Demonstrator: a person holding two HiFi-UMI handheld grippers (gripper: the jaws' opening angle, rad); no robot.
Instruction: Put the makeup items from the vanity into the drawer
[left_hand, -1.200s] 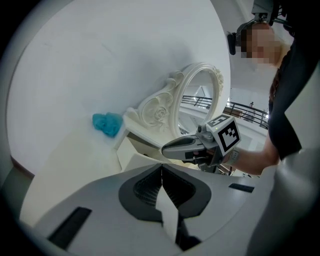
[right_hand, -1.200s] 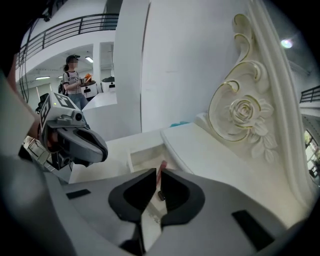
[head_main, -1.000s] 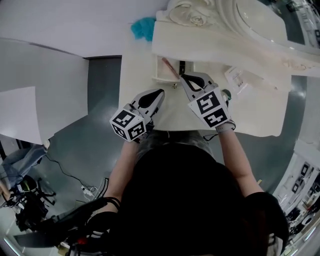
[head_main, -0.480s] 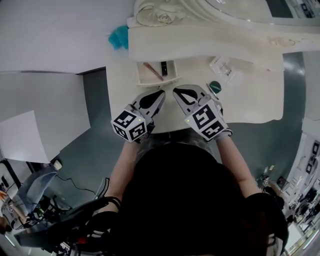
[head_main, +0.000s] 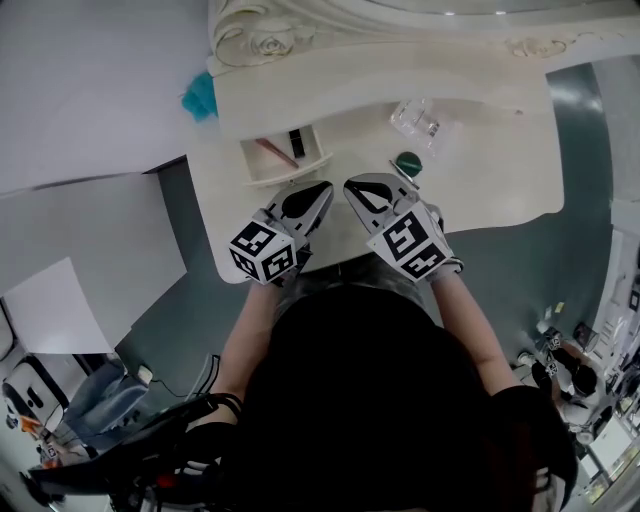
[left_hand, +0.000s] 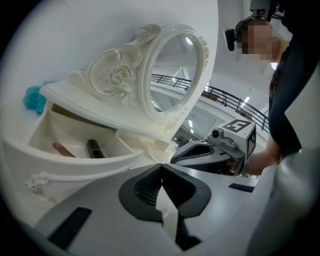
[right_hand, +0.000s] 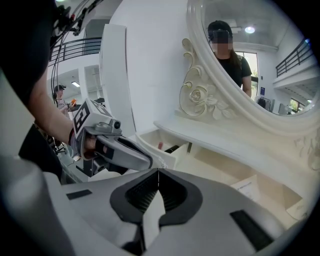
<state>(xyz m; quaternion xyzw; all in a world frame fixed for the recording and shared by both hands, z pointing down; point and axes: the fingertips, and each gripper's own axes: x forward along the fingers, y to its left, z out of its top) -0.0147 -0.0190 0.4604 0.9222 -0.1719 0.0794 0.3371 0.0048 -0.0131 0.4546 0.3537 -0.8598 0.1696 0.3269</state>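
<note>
The small vanity drawer (head_main: 268, 172) stands open, with a pink lipstick (head_main: 272, 151) and a black tube (head_main: 296, 143) lying inside. A round dark green compact (head_main: 407, 163) and a clear plastic case (head_main: 414, 119) rest on the cream vanity top (head_main: 490, 170). My left gripper (head_main: 322, 186) and right gripper (head_main: 350, 184) hover side by side over the near part of the top. Both are shut and empty, their tips close together just right of the drawer. In the left gripper view the lipstick (left_hand: 62, 149) and tube (left_hand: 95, 148) show in the drawer beyond the shut left gripper (left_hand: 161, 165). The right gripper (right_hand: 158, 171) is shut too.
An ornate oval mirror (left_hand: 175, 65) rises at the back of the vanity on a raised shelf (head_main: 380, 70). A teal fluffy item (head_main: 200, 97) lies at the shelf's left end. A white card (right_hand: 248, 187) sits under the shelf. Grey floor surrounds the table's curved front edge (head_main: 480, 222).
Both grippers have drawn back from the drawer toward the vanity's near edge, and the right one has closed in beside the left. Both stayed shut and empty.
</note>
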